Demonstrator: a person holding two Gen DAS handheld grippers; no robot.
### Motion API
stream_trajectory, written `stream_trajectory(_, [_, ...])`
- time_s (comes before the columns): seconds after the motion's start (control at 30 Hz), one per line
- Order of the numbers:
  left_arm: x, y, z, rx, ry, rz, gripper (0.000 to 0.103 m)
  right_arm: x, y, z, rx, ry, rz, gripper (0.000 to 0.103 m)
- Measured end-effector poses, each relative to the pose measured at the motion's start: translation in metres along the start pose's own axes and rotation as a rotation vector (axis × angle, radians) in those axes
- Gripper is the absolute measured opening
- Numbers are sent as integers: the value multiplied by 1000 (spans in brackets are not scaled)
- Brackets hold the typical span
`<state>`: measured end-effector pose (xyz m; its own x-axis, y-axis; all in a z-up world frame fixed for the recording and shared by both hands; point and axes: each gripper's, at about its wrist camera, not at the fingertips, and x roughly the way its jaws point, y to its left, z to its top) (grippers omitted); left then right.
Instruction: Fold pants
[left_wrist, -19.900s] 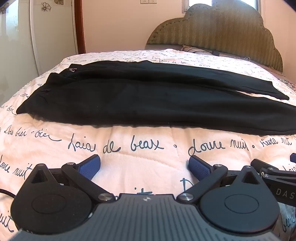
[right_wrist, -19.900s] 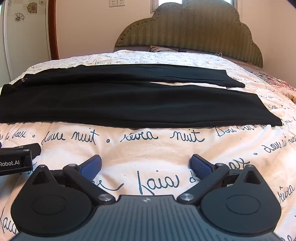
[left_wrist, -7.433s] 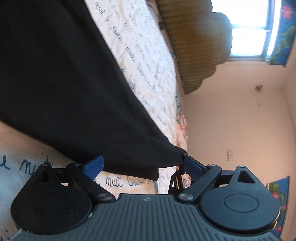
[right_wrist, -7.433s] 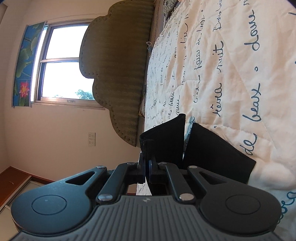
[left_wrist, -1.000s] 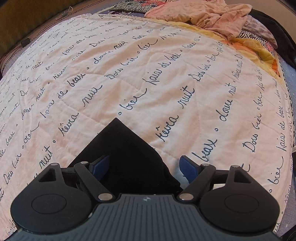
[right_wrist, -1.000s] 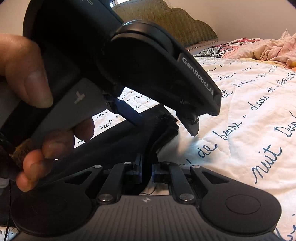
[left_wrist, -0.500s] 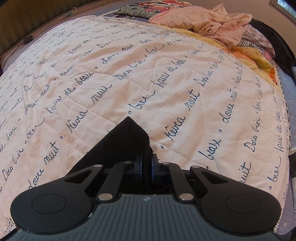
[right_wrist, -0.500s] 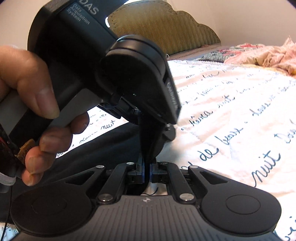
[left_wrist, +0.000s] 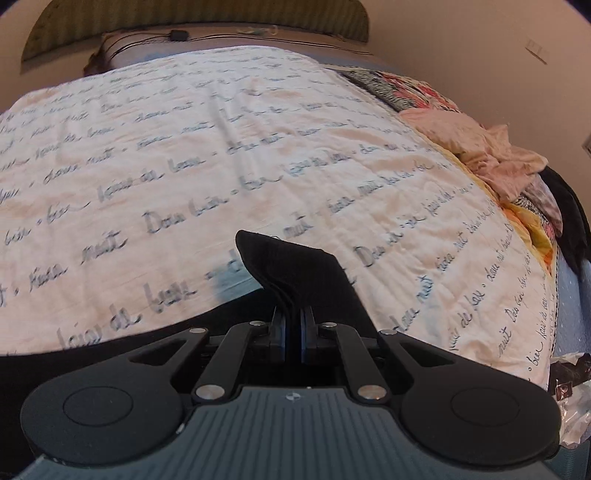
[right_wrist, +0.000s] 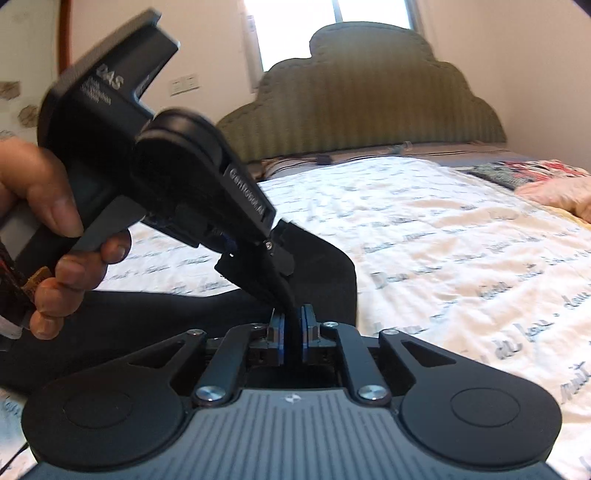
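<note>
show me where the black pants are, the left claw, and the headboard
black pants (left_wrist: 295, 266): left wrist view, on the raised fold of fabric above the pads.
left claw (right_wrist: 275, 264): right wrist view, at its tips, clamped on the pants.
headboard (right_wrist: 369, 110): right wrist view, on the middle of its ribbed olive panel.

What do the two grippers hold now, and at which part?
Both hold the black pants. The left gripper and the right gripper are each shut on layered fabric at one end of the pants, close together.

We count one pair of black pants (left_wrist: 295, 269), two grippers — left (left_wrist: 291, 334), right (right_wrist: 291, 334) — one bed (left_wrist: 221, 147), one headboard (right_wrist: 369, 110).
</note>
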<state>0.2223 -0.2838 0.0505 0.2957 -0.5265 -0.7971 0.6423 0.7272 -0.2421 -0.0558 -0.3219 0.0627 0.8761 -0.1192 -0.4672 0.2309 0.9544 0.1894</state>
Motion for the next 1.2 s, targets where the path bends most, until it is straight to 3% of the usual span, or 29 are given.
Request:
stream_trajectory(0.17, [-1,52,-24,-168,30,-34,10,-6,9,-9,73,104,115,11])
stream_trajectory(0.37, [-1,82,-41,-326,39,-127,10,-4,-4,-17,353,171,261,12])
stream_trajectory(0.47, [3,96,-46,-416,51,-183,10,-3,-17,-22,483,189,308,19])
stream_trajectory(0.6, [5,108,-48,-501,63,-237,10,15,-43,-27,662,187,401,38])
stream_trajectory(0.67, [2,111,-49,-510,54,-245,9,15,-46,-28,690,175,422,38])
stream_trajectory(0.97, [-45,122,-57,-446,-46,-176,8,36,-48,-20,673,176,421,39])
stream_trajectory(1.03, [-65,136,-65,-448,-75,-159,8,39,-47,-17,665,178,425,47])
stream_trajectory(1.1, [-87,156,-78,-462,-89,-137,8,41,-44,-16,660,173,437,61])
stream_trajectory(1.2, [-116,189,-106,-499,-116,-58,8,50,-34,-14,649,188,487,61])
